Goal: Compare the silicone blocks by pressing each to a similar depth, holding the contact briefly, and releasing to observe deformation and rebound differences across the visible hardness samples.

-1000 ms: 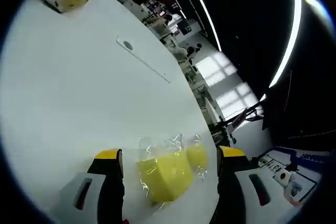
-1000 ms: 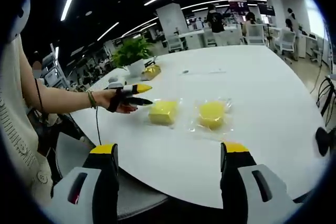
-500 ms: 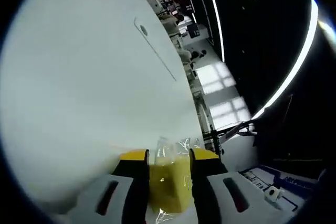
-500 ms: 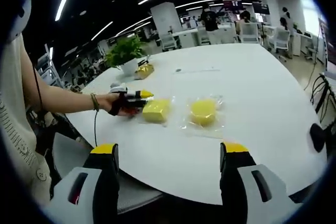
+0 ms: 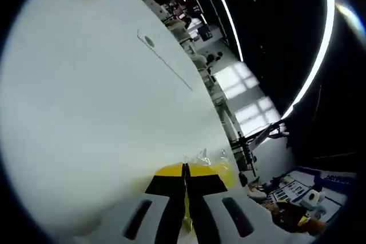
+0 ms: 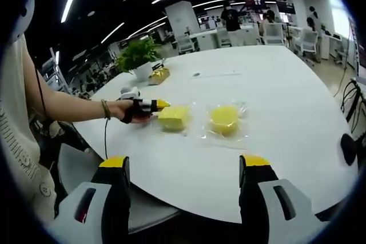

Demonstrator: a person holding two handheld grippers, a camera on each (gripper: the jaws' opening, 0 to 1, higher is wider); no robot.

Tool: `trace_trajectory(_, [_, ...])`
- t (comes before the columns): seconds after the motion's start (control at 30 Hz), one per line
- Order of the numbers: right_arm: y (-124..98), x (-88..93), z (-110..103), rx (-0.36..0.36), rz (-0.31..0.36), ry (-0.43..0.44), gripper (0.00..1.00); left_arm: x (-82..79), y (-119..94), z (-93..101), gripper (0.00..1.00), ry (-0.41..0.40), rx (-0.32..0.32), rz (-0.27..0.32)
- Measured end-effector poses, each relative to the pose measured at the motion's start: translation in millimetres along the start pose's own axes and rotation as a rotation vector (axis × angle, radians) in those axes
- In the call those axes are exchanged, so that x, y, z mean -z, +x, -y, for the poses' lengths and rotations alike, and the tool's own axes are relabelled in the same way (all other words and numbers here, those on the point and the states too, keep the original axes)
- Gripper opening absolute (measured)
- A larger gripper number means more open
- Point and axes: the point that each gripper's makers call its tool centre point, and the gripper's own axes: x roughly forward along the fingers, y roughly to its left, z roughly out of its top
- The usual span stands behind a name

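Closing further than half a second ago, the left gripper (image 5: 185,170) now has its two yellow-tipped jaws brought together until they nearly touch, where before they stood apart with the square yellow silicone block in clear plastic wrap (image 6: 173,117) between them; in the left gripper view only a thin strip of yellow shows in the slit between the jaws, with crinkled wrap and more yellow just past the tips, so whether the block is pinched there or merely pressed by the tips cannot be told. In the right gripper view the block lies on the round white table (image 6: 274,90), toward the near-left part of its top, and the left gripper reaches in from the left with its yellow tips touching the block's left side, held by the person's hand (image 6: 127,110) with a bracelet at the wrist. Just beside the block, to its right and apart from it, lies a round yellow silicone block in clear wrap (image 6: 224,119). The right gripper (image 6: 184,164) hangs at the table's near edge with its jaws spread wide and nothing between them. Farther back on the table sit a gold foil-wrapped package (image 6: 158,75) and a green potted plant (image 6: 138,55), near each other at the far-left edge
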Motion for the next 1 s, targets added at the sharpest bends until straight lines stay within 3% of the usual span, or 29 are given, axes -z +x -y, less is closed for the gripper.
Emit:
trace_trajectory(0.23, [0,1.3,-2,-0.009,0.004,-0.003,0.72,-8.8,-2,1.6,0.0,0.104,-0.056,0.025])
trace_trajectory(0.47, [0,-0.5,-7,-0.028,0.025,-0.011,0.72,-11.5,-8,17.5,0.0,0.19,-0.113,0.046])
trace_trajectory(0.73, [-2,-2.6,-15,-0.051,0.056,-0.018,0.72,-7.0,-16,40.0,0.0,0.268,-0.121,0.034])
trace_trajectory(0.87, [-5,-3.6,-18,-0.059,0.076,-0.02,0.72,1.2,-19,48.3,0.0,0.376,-0.131,-0.004])
trace_trajectory(1.0, [-9,-6.1,-23,-0.072,0.096,-0.03,0.72,5.7,-22,69.8,0.0,0.391,-0.082,0.0])
